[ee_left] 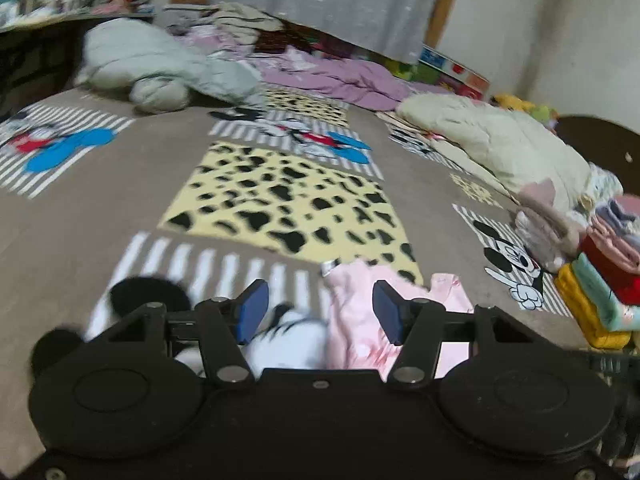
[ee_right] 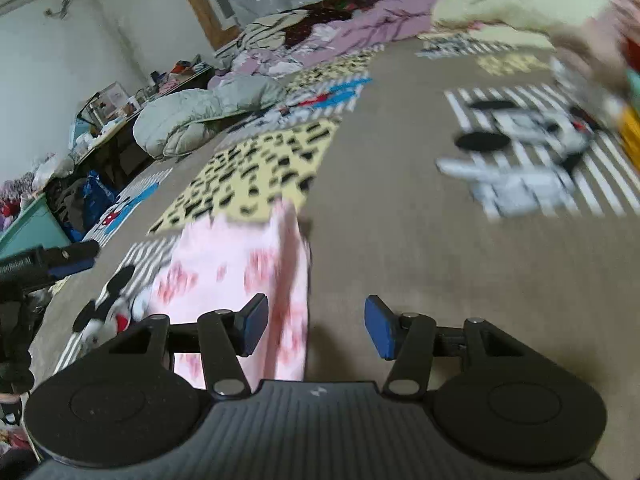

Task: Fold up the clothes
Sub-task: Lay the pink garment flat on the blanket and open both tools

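A soft pink cloth garment (ee_right: 240,276) with a red print lies on a matt brown printed bedspread (ee_left: 152,184) of flat woven-looking cloth; the left gripper (ee_left: 316,312) is matt black plastic with dull blue pads and bright metal pivot pins; the right gripper (ee_right: 316,324) looks the same, its body ribbed; a puffy quilted grey jacket (ee_left: 160,68); a fleecy cream blanket (ee_left: 492,140); a wooden door frame (ee_right: 200,4).

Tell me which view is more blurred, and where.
Right wrist view: stronger motion blur, worst on the pink garment and the cartoon print at right. Left wrist view: milder blur, edges bent by the fisheye; the folded stack reads clearly.
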`<action>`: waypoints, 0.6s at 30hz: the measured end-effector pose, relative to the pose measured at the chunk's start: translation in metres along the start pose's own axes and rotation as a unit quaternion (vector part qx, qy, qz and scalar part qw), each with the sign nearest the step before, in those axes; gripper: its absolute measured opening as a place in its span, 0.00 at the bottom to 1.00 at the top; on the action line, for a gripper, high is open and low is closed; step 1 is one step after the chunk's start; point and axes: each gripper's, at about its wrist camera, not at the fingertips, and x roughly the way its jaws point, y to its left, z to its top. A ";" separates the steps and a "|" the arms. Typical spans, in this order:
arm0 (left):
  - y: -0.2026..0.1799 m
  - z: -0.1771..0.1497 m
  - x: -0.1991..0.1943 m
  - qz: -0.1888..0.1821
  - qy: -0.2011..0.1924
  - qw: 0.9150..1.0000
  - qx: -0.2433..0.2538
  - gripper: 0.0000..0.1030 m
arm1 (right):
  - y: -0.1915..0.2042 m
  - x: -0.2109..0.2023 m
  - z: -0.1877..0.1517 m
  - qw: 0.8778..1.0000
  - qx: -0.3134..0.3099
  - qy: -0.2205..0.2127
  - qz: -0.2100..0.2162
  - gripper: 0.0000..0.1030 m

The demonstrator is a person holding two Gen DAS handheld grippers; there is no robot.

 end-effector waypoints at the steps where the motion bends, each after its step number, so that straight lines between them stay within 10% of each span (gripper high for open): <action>1: 0.004 -0.004 -0.008 0.004 0.002 1.000 -0.012 0.54 | -0.003 -0.007 -0.012 1.000 0.012 0.000 0.001 0.52; 4: 0.015 -0.021 -0.030 0.020 0.012 0.999 -0.043 0.33 | -0.015 -0.025 -0.047 0.998 0.056 -0.004 0.002 0.52; 18: 0.025 -0.120 -0.072 -0.040 0.090 0.986 -0.138 0.34 | 0.003 -0.065 -0.103 0.998 0.055 -0.016 0.020 0.46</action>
